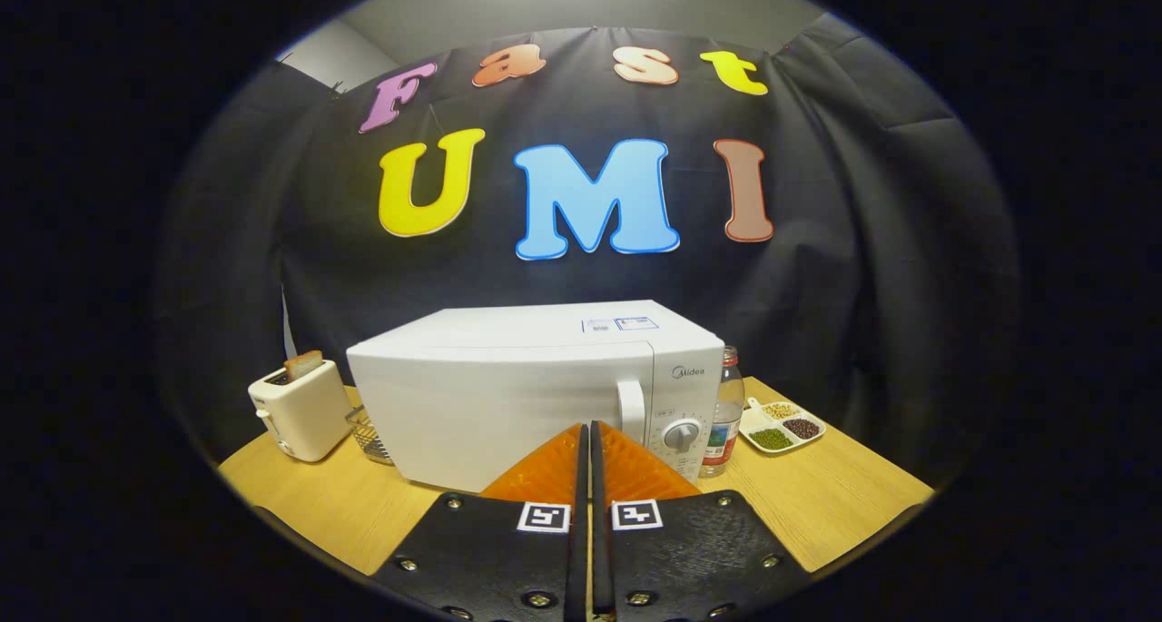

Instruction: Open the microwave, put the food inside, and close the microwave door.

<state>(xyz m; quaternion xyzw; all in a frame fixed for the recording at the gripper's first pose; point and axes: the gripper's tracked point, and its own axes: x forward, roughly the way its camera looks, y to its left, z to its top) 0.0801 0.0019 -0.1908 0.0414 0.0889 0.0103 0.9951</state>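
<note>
Tool (589, 440) fingers pressing together, holding nothing, sitting just near of the closed microwave (536, 390) standing on the worktop (817, 495).

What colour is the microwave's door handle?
White, like the microwave body; the handle shows best in the gripper view, just beyond the shut gripper.

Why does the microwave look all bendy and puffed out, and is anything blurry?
In the gripper view the fisheye lens bows the microwave and the table edges; things stay fairly sharp, light comes from above, edges darken, and the closed gripper sits empty just before the microwave door.
</note>
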